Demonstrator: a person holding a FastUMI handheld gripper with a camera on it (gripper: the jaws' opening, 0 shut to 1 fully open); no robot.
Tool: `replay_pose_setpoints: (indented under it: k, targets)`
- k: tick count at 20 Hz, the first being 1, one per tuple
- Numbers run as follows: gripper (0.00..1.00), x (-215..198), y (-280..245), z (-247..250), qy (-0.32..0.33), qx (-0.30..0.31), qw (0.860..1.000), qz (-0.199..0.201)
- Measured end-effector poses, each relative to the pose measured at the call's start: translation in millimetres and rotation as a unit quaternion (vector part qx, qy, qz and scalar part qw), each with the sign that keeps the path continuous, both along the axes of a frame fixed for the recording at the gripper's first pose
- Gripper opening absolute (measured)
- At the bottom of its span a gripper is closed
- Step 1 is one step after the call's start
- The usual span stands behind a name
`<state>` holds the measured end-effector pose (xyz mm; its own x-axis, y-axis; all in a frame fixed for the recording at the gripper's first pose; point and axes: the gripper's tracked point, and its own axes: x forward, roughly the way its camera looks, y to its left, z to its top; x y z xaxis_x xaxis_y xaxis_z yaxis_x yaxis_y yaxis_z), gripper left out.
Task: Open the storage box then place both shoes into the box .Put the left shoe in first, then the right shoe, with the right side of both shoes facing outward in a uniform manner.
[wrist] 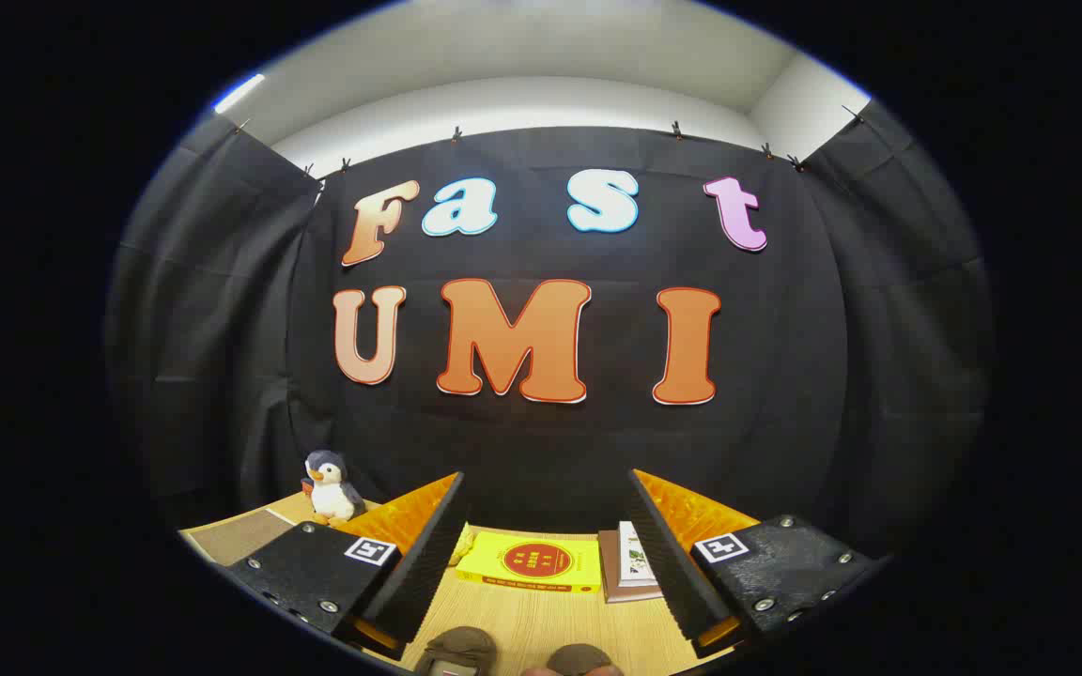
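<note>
My gripper (545, 477) is open, held level above a wooden table (550, 620), with a wide gap and nothing between its fingers. Low between the finger bases, close beneath me, the rounded tops of two dull brown shoes peek up: the left one (459, 648) and the right one (582, 660). Most of each shoe is hidden, so I cannot tell how they lie.
A flat yellow book (530, 561) with a red circle lies on the table ahead between the fingers. A small stack of books (627, 563) sits beside it by the right finger. A penguin plush (330, 488) stands beyond the left finger. The black cloth wall closes the back.
</note>
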<state>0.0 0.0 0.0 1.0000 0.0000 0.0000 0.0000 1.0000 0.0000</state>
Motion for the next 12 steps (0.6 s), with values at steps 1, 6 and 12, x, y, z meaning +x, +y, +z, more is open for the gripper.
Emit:
replay_pose_setpoints:
  k: [1,6,12]
  targets:
    - [1.00,0.0,1.3,1.9,-0.001,-0.001,1.000,-0.002]
    - [0.99,-4.6,11.0,10.1,-0.015,-0.002,1.000,-0.003]
    - [0.99,-10.5,15.5,8.8,-0.009,-0.014,1.000,-0.001]
